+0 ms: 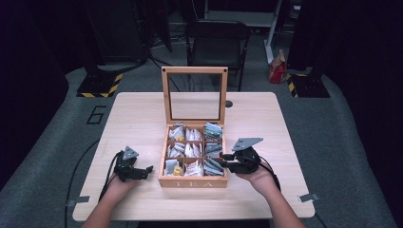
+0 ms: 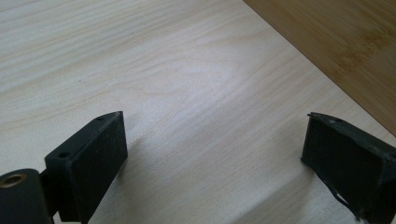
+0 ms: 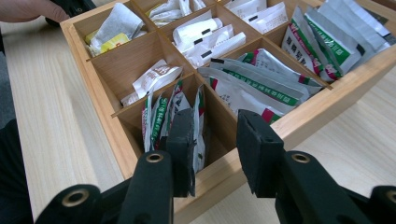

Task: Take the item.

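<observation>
The desk (image 1: 142,114) carries a wooden tea box (image 1: 192,182) at its centre, lid upright at the far edge and the front wall lettered "TEA" facing the person. The box holds a three-by-three grid of compartments. The right gripper (image 1: 223,162) sits at the near right corner compartment, pointing left across the box. The left gripper (image 1: 148,169) rests on the desk just left of the box, fingers wide with only bare desk between them. The right gripper view shows what the high view does not: green-and-red tea sachets (image 3: 161,116) standing upright on edge in that compartment, long axis vertical. One finger (image 3: 183,140) lies against them; the fingers are narrow and grip nothing.
</observation>
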Demonstrator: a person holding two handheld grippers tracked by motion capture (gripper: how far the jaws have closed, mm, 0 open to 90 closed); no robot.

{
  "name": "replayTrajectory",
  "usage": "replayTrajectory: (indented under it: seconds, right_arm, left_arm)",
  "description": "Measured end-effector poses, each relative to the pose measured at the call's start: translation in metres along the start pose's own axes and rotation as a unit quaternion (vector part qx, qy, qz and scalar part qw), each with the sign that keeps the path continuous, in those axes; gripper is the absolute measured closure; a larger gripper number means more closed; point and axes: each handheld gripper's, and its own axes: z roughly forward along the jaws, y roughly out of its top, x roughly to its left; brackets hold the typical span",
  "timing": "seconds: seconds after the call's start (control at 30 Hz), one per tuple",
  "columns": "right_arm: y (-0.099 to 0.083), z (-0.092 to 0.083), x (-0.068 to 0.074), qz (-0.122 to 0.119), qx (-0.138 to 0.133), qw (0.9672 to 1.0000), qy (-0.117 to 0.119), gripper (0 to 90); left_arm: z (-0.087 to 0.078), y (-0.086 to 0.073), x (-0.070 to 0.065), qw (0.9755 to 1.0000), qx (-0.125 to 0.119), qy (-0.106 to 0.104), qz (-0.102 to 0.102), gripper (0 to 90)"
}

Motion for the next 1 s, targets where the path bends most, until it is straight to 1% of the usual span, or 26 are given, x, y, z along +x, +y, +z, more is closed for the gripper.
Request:
replayTrajectory:
  seconds: [0.13, 0.17, 0.2, 0.23, 0.3, 0.43, 0.47, 0.53, 0.63, 0.67, 0.7, 0.87, 0.93, 1.0]
  right_arm:
    - [0.001, 0.004, 0.002, -0.007, 0.001, 1.0000, 0.004, 70.9]
    - [0.001, 0.005, 0.002, -0.012, 0.001, 0.9999, 0.005, 71.9]
    - [0.001, 0.006, 0.003, -0.013, 0.001, 0.9999, 0.003, 73.6]
    - [0.002, 0.007, 0.004, -0.019, -0.002, 0.9998, -0.001, 75.0]
    - [0.002, 0.008, 0.004, -0.021, -0.005, 0.9998, -0.002, 76.7]
    - [0.001, 0.014, 0.005, -0.020, 0.007, 0.9998, 0.002, 78.2]
    - [0.002, 0.015, 0.004, -0.025, 0.012, 0.9996, 0.005, 78.7]
    - [0.001, 0.018, 0.004, -0.019, 0.013, 0.9997, 0.005, 79.5]
    - [0.002, 0.021, 0.002, -0.022, 0.018, 0.9996, 0.008, 80.4]
    - [0.002, 0.022, 0.003, -0.016, 0.019, 0.9997, 0.008, 80.6]
    - [0.003, 0.024, 0.002, -0.020, 0.020, 0.9996, 0.010, 81.0]
    - [0.004, 0.028, 0.004, -0.017, 0.030, 0.9993, 0.011, 81.8]
    - [0.004, 0.030, 0.003, -0.023, 0.036, 0.9990, 0.014, 82.3]
    - [0.004, 0.032, 0.004, -0.020, 0.040, 0.9989, 0.016, 82.4]
  left_arm:
    - [0.000, 0.000, 0.000, 1.0000, 0.000, 0.000, 0.000, 6.2]
    - [0.000, 0.000, 0.000, 1.0000, 0.000, 0.000, 0.000, 6.2]
    - [0.000, 0.000, 0.000, 1.0000, 0.000, 0.000, 0.000, 6.2]
    - [0.000, 0.000, 0.000, 1.0000, 0.000, 0.000, 0.000, 6.2]
    - [0.000, 0.000, 0.000, 1.0000, 0.000, 0.000, 0.000, 6.2]
    - [0.000, 0.000, 0.000, 1.0000, 0.000, 0.000, 0.001, 6.2]
    - [0.000, 0.000, 0.000, 1.0000, 0.000, 0.000, 0.000, 6.2]
    - [0.000, 0.000, 0.000, 1.0000, 0.000, 0.000, 0.001, 6.2]
    - [0.000, 0.000, 0.000, 1.0000, 0.000, 0.001, 0.000, 6.2]
    - [0.000, 0.000, 0.000, 1.0000, 0.000, 0.000, 0.001, 6.2]
    - [0.000, 0.000, 0.000, 1.0000, 0.000, 0.000, 0.000, 6.2]
    - [0.000, 0.000, 0.000, 1.0000, 0.000, 0.000, 0.000, 6.2]
    - [0.000, 0.000, 0.000, 1.0000, 0.000, 0.000, 0.000, 6.2]
    - [0.000, 0.000, 0.000, 1.0000, 0.000, 0.000, 0.000, 6.2]
